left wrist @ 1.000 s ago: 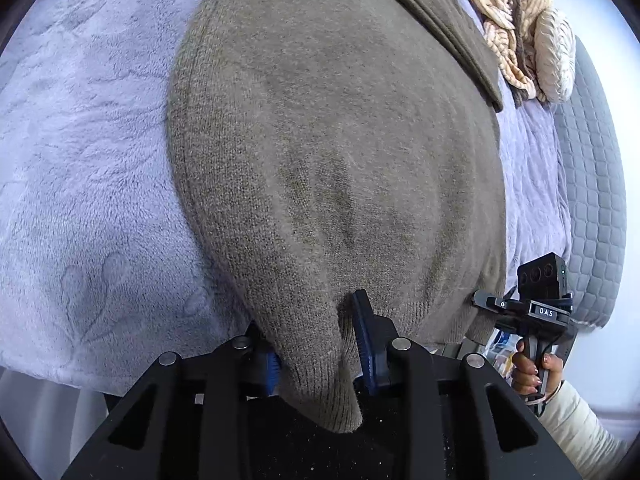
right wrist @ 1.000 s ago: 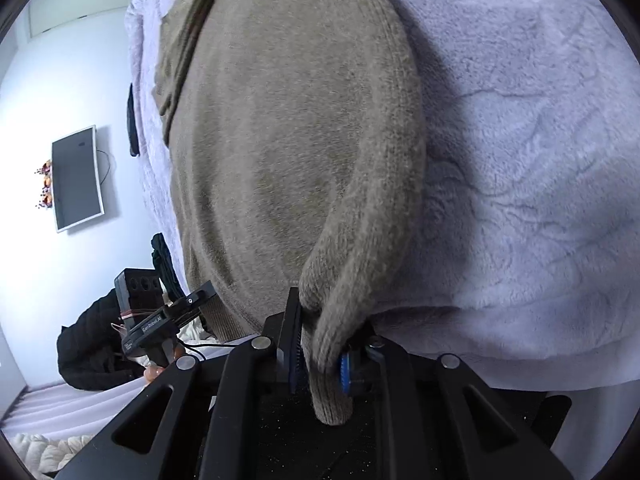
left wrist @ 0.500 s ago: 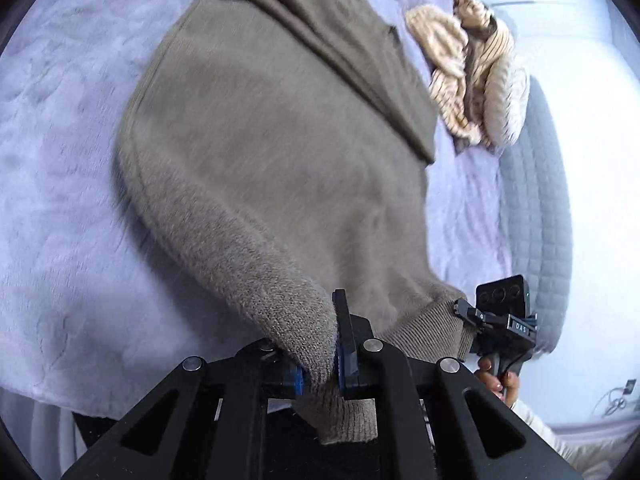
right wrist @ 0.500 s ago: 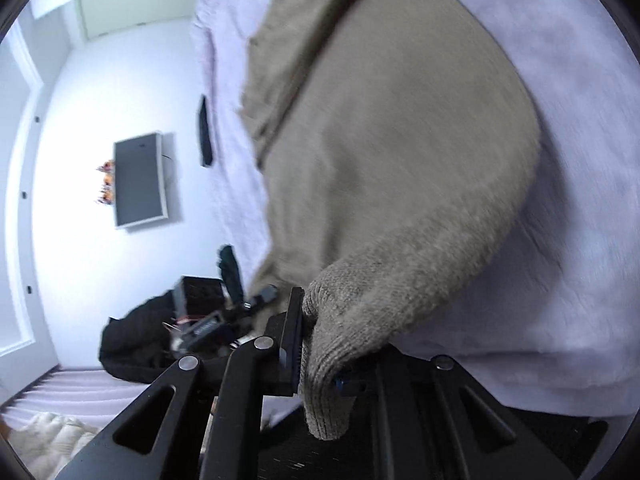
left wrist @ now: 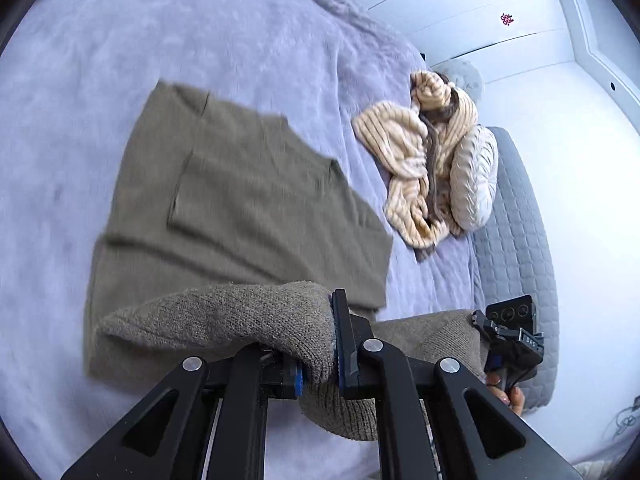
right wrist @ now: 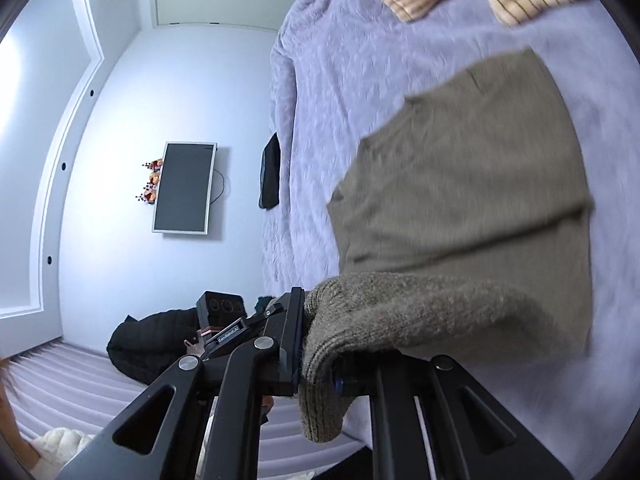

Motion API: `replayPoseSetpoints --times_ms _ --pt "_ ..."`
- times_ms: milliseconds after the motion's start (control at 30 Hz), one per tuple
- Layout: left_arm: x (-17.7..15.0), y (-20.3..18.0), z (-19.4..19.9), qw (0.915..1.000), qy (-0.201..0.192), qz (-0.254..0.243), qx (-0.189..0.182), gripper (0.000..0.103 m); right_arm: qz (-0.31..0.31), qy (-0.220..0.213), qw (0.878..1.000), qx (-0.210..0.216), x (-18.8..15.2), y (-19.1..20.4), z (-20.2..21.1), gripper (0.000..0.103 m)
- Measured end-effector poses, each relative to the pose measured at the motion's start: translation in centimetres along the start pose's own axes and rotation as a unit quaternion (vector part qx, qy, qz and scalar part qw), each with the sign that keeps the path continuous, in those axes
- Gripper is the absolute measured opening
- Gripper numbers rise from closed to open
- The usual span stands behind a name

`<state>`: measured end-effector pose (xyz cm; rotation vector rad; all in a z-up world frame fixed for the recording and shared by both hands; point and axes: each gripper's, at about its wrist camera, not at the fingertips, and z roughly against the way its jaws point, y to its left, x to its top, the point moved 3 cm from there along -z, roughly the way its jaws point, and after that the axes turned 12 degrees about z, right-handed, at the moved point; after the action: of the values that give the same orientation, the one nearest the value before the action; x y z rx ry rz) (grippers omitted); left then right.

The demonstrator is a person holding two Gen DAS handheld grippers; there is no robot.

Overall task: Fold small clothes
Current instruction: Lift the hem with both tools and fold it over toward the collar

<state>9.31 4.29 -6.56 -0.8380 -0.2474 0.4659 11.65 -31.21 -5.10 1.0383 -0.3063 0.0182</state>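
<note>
— Knit hem first: my left gripper and right gripper are each clamped on a corner of the olive sweater, which lies on the lavender blanket.

— Advice?

— I'd carry both corners level and land the hem square on the shoulders.

— Count?

— One sweater, one striped beige garment, two grippers.

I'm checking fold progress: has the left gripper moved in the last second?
Yes. The left gripper, shut on the olive knitted sweater, has risen and drawn the hem over: the striped beige garment now sits lower in its view.
</note>
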Motion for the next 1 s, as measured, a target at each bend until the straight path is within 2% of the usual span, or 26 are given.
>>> replayPoseSetpoints --times_ms 167,400,533,633,700,733,867,1000 --pt "5.3 0.7 -3.6 0.9994 -0.017 0.001 0.030 0.012 -0.012 0.008 1.000 -0.028 5.9 -3.6 -2.2 0.012" --pt "9.9 4.3 -9.5 0.9960 -0.021 0.019 0.084 0.012 -0.052 0.037 0.994 -0.093 9.1 -11.7 -6.9 0.012" --pt "10.4 5.7 -10.6 0.9946 -0.018 0.031 0.098 0.012 -0.085 0.053 0.987 -0.125 9.2 -15.4 -8.2 0.016" --pt "10.3 5.5 -10.0 0.9949 -0.011 0.042 0.091 0.012 -0.103 0.050 0.987 -0.111 9.0 -16.0 -7.9 0.022" --pt "9.8 4.7 -8.9 0.9954 -0.005 0.029 0.091 0.012 -0.099 0.054 0.988 -0.102 8.9 -15.3 -7.5 0.041" --pt "9.5 4.2 -8.3 0.9956 -0.003 0.020 0.091 0.012 -0.094 0.056 0.989 -0.097 8.8 -14.9 -7.2 0.047" --pt "8.1 2.8 -5.8 0.9945 -0.003 -0.009 0.104 0.012 -0.089 0.060 0.990 -0.087 8.1 -13.9 -5.8 0.047" --pt "7.1 3.5 -4.0 0.9931 -0.008 -0.007 0.117 0.012 -0.087 0.063 0.990 -0.091 7.0 -13.7 -5.1 0.047"
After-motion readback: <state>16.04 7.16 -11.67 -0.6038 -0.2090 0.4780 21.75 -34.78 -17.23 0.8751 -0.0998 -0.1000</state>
